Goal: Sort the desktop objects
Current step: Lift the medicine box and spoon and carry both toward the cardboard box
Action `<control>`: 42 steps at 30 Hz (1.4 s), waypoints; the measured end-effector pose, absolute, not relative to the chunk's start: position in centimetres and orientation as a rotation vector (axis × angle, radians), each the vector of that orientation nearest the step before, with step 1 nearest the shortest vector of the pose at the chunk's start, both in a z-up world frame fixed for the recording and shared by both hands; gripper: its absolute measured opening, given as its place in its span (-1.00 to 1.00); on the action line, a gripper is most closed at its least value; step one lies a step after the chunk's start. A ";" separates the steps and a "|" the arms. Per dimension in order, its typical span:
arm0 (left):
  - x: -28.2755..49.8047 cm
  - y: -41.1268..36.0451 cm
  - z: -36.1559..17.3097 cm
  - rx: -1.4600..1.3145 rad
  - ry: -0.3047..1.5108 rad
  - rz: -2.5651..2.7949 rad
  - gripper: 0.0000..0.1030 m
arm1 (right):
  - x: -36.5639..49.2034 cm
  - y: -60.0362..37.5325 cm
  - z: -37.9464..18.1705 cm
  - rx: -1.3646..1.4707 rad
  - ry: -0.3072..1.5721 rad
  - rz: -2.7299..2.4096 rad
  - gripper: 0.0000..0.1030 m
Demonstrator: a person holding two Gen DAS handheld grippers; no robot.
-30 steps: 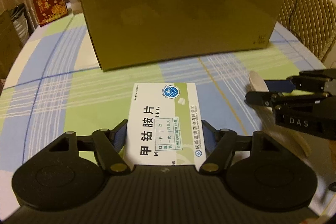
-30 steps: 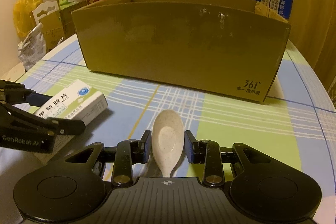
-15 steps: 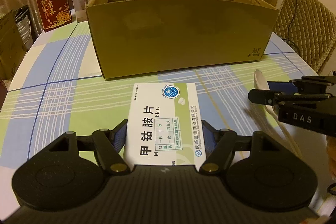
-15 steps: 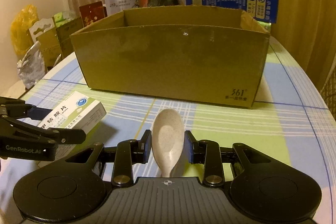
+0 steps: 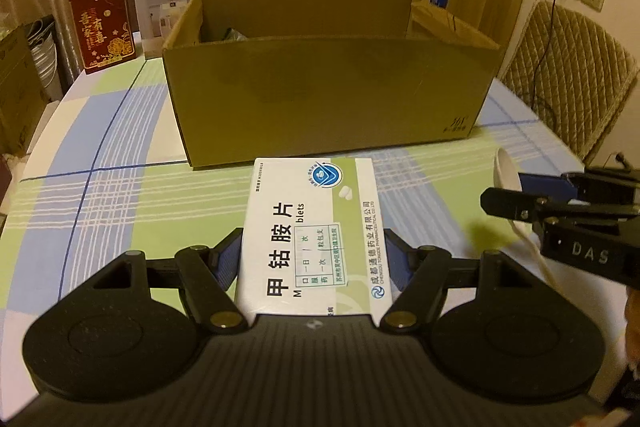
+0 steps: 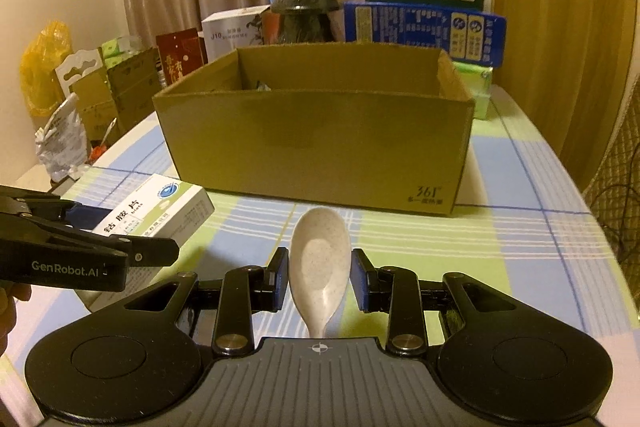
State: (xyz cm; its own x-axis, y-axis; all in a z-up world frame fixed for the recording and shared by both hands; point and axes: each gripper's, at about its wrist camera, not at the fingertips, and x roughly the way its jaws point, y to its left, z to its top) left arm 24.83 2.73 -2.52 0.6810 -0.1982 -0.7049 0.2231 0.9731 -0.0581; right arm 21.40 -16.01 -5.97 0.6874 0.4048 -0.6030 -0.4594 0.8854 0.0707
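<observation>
Between the pads of the left tool (image 5: 312,259) a white medicine box (image 5: 312,231) is clamped flat, label up, lifted off the checked table (image 5: 120,195). A speckled cream spoon (image 6: 320,263) is pinched by the right tool (image 6: 319,279), bowl pointing forward. Straight ahead of both tools, an open cardboard box (image 6: 316,139) is parked on the table.

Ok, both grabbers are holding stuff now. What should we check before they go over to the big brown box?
1. Left gripper clamps white-and-green medicine carton: ok.
2. Right gripper clamps beige speckled plastic spoon: ok.
3. Brown cardboard box open on top: ok.
4. Free space inside box: cannot tell, something lies at its back left.
5. Checked tablecloth between grippers and box free of obstacles: ok.
</observation>
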 end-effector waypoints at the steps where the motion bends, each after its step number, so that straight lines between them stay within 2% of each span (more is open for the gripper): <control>1: 24.5 2.6 -2.1 0.026 0.785 -0.234 0.30 | 21.2 -16.1 -5.6 -0.088 0.653 0.482 -0.42; 10: 22.0 1.3 1.3 0.017 0.767 -0.218 0.30 | 19.4 -16.7 -3.0 -0.057 0.644 0.470 -0.42; 23: 19.4 0.3 2.3 0.001 0.778 -0.227 0.30 | 18.0 -17.1 -0.7 -0.051 0.638 0.479 -0.42; 42: 19.7 0.1 5.5 0.043 0.759 -0.223 0.30 | 19.3 -18.0 2.3 -0.108 0.625 0.465 -0.42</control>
